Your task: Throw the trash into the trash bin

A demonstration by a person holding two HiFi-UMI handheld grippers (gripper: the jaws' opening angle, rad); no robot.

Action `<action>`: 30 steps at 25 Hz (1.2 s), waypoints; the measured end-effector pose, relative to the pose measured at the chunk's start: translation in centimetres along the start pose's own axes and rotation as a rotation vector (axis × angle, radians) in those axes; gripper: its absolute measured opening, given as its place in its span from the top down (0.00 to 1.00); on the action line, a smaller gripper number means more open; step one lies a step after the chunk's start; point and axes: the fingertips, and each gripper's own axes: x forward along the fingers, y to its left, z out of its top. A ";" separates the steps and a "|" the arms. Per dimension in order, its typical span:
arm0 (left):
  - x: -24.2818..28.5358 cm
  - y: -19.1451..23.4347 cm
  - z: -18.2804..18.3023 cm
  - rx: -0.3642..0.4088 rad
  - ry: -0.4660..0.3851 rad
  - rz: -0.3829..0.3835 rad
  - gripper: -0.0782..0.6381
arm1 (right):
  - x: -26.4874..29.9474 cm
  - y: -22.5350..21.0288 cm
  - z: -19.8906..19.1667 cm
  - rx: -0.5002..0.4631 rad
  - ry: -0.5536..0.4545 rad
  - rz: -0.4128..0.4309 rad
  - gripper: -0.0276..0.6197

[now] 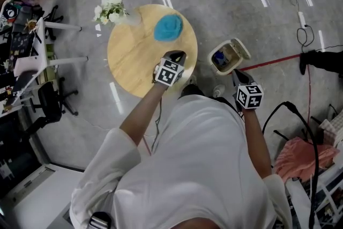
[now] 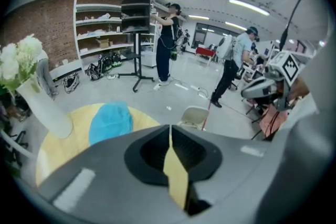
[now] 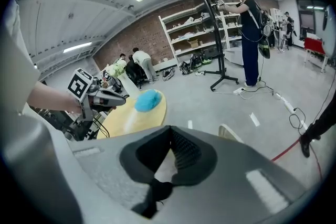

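A crumpled blue piece of trash (image 1: 169,28) lies on the round wooden table (image 1: 134,56), near its far edge. My left gripper (image 1: 178,54) hovers over the table's right edge, short of the blue trash (image 2: 110,120), jaws shut with only a thin seam between them (image 2: 170,127). A beige trash bin (image 1: 228,56) with its lid up stands on the floor right of the table. My right gripper (image 1: 236,73) hangs just in front of the bin, jaws meeting at the tips (image 3: 170,129); nothing shows between them. The bin's lid (image 3: 231,134) peeks over the right jaws.
A vase of white flowers (image 1: 112,8) stands at the table's far left edge. Desks and office chairs (image 1: 32,61) crowd the left. A red line (image 1: 273,61) and cables cross the floor to the right, and a pink cloth (image 1: 303,155) lies near right. People (image 2: 168,42) stand further back.
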 end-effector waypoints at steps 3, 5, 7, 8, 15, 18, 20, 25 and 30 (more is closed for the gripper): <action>0.1 1.1 -0.2 -0.003 0.003 0.005 0.85 | 0.7 0.5 0.2 -0.011 0.013 0.011 0.96; 0.1 1.9 -0.3 -0.009 0.003 0.010 0.85 | 1.2 0.8 0.5 -0.018 0.021 0.014 0.96; 0.2 2.8 -0.3 -0.015 0.003 0.015 0.84 | 1.7 1.1 0.9 -0.021 0.028 0.017 0.96; 0.2 3.3 -0.3 -0.018 0.003 0.018 0.84 | 1.9 1.2 1.1 -0.023 0.030 0.018 0.96; 0.5 6.8 -0.3 -0.031 0.010 0.042 0.81 | 3.9 2.5 2.0 -0.043 0.058 0.038 0.96; 0.9 8.1 -0.5 -0.029 0.021 0.055 0.79 | 4.8 3.1 2.3 -0.046 0.068 0.048 0.96; 1.2 9.0 -0.6 -0.027 0.027 0.062 0.78 | 5.4 3.4 2.6 -0.044 0.072 0.052 0.96; 1.9 11.7 -1.0 -0.019 0.045 0.086 0.74 | 6.8 4.2 3.1 -0.025 0.078 0.055 0.96; 2.9 14.1 -1.6 -0.007 0.069 0.114 0.67 | 7.8 4.5 2.9 -0.011 0.094 0.053 0.96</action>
